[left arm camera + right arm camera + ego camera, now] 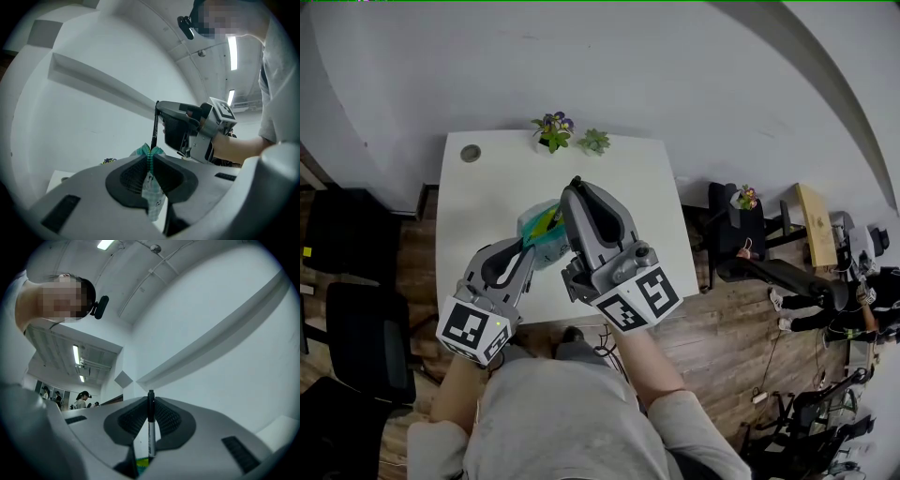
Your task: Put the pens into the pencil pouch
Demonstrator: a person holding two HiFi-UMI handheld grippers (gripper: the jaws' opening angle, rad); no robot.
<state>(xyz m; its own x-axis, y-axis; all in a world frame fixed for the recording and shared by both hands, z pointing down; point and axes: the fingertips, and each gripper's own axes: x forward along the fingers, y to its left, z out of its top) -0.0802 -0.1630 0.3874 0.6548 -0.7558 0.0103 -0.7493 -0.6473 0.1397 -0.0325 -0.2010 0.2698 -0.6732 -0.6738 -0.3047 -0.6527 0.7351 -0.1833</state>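
Mint-green checked fabric of the pencil pouch (151, 187) is pinched flat between the pads of the left gripper (150, 174), jaws clamped on it just below its teal zip edge, which stands up beyond the tips. In the head view the pencil pouch (540, 228) hangs from the left gripper (528, 246) over the middle of the white table (487, 192), and a yellow-green streak shows in its mouth; what that is I cannot tell.

The right gripper (151, 414) is clenched on a pen (151, 437), dark cap up, white barrel below. From the left gripper view the pen (154, 127) runs as a thin dark stick from the right gripper (161, 112) down to the pouch's top edge; whether its end is inside I cannot tell.

Seen from above, the right gripper (574, 190) sits over the pouch, and its grey body covers much of the pouch and nearly all of the pen.

Two small potted plants (553, 131) stand at the table's far edge, and a round grommet (470, 153) sits in the far left corner. Black chairs (358, 323) stand on the wooden floor (731, 319) to the left
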